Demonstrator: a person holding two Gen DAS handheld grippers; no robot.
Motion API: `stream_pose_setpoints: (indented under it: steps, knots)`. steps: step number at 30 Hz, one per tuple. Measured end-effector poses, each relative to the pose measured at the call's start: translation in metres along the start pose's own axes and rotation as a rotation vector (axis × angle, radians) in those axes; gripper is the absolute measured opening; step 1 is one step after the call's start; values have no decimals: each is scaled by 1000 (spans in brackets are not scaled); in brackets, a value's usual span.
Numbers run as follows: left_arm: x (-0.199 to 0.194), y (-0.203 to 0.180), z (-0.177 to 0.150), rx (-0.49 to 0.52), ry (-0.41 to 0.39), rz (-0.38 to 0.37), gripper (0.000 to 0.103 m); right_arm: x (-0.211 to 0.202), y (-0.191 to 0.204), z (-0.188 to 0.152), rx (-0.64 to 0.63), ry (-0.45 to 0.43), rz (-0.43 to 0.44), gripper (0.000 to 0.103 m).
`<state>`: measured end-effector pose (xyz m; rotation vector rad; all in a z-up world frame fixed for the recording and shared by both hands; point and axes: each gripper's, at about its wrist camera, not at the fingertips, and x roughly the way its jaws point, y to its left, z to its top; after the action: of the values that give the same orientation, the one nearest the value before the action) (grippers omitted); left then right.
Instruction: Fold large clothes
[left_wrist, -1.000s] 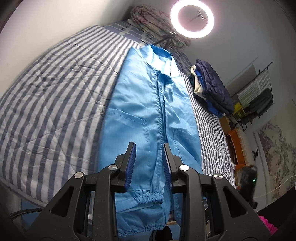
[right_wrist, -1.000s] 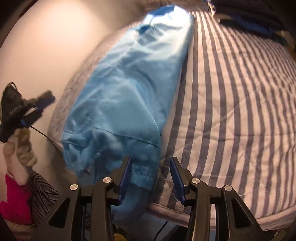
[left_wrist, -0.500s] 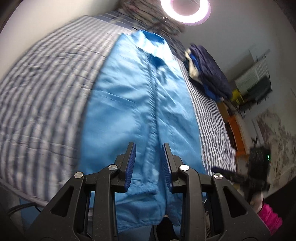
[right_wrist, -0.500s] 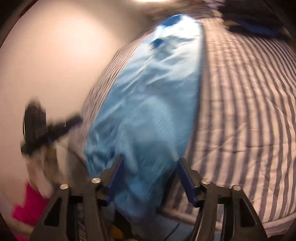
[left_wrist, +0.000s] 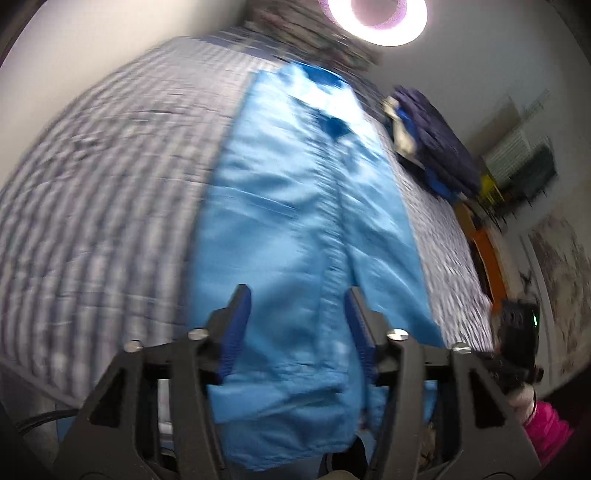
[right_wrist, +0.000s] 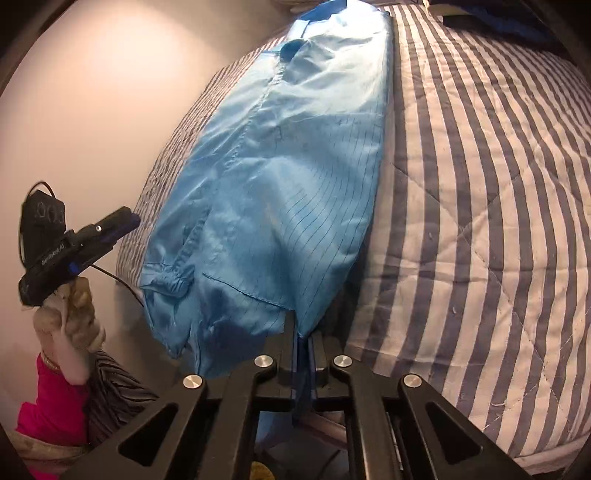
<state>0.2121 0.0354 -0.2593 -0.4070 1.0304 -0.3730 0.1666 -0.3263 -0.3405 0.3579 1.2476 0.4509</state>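
A large light-blue garment lies lengthwise on the striped quilt, its lower end hanging over the bed's near edge. My right gripper is shut on the hem at the garment's lower right corner. In the blurred left wrist view the same garment runs away from me, collar at the far end. My left gripper hovers over the lower end by the front placket, its jaws opening and its pads clear of the cloth. In the right wrist view, the left gripper shows beside the bed in a gloved hand.
A pile of dark folded clothes sits on the bed's far right side. A ring light glows beyond the bed's head. A bare wall stands close along the bed. Orange furniture and a clothes rack stand past the bed.
My right jaws, open around the hem before, have shut on the garment's corner. My left jaws have spread wider and that gripper has sunk closer over the garment's lower end.
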Motion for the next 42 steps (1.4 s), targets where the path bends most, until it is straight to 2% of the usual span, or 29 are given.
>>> stream_pose_setpoints:
  steps: [1, 3, 4, 5, 7, 10, 12, 14, 17, 19, 20, 21, 24, 25, 28, 30, 31, 32, 34, 37, 42]
  knots:
    - [-2, 11, 1, -30, -3, 9, 55, 1, -1, -2, 2, 5, 30, 8]
    - [-3, 34, 3, -97, 4, 13, 55, -1, -4, -4, 15, -2, 65, 27]
    - [-2, 42, 3, -119, 11, 12, 55, -4, -4, -4, 22, -17, 73, 45]
    - [1, 52, 2, -146, 28, 11, 55, -7, -5, -7, 27, -32, 77, 48]
    - [11, 66, -1, -185, 72, -12, 55, -9, -8, -6, 47, -39, 101, 48]
    - [29, 78, -11, -247, 159, -94, 55, -1, -14, -6, 89, -19, 147, 43]
    - [31, 74, -18, -231, 169, -100, 55, 7, -12, -9, 88, 5, 163, 39]
    - [30, 63, -20, -173, 166, -81, 55, 12, -5, -13, 69, 18, 182, 38]
    - [38, 53, -27, -141, 199, -102, 44, 21, 4, -10, 43, 30, 193, 32]
    - [39, 49, -29, -127, 216, -113, 30, 23, 3, -9, 55, 30, 210, 27]
    - [40, 50, -30, -132, 227, -122, 19, 23, 1, -8, 66, 28, 215, 21]
    - [39, 52, -30, -139, 229, -127, 15, 22, -2, -7, 75, 25, 221, 19]
    - [35, 58, -31, -171, 223, -160, 12, 12, -7, -7, 78, 1, 254, 17]
    - [32, 59, -31, -170, 219, -163, 12, 10, -5, -7, 64, -4, 250, 18]
    - [33, 60, -31, -172, 224, -162, 13, 14, -6, -10, 90, 21, 271, 48]
    - [37, 60, -31, -172, 232, -165, 13, 22, -4, -10, 91, 40, 269, 39]
    - [37, 59, -31, -171, 231, -170, 11, 23, -4, -9, 85, 43, 261, 29]
    - [35, 59, -29, -176, 228, -186, 5, 22, -4, -8, 86, 41, 262, 21]
    - [29, 56, -24, -192, 212, -232, 4, 18, -6, -5, 102, 25, 293, 8]
    - [19, 49, -15, -203, 181, -298, 4, 6, -8, 2, 123, -23, 343, 4]
    - [9, 40, 6, -258, 133, -405, 3, -14, -11, 18, 150, -110, 413, 3]
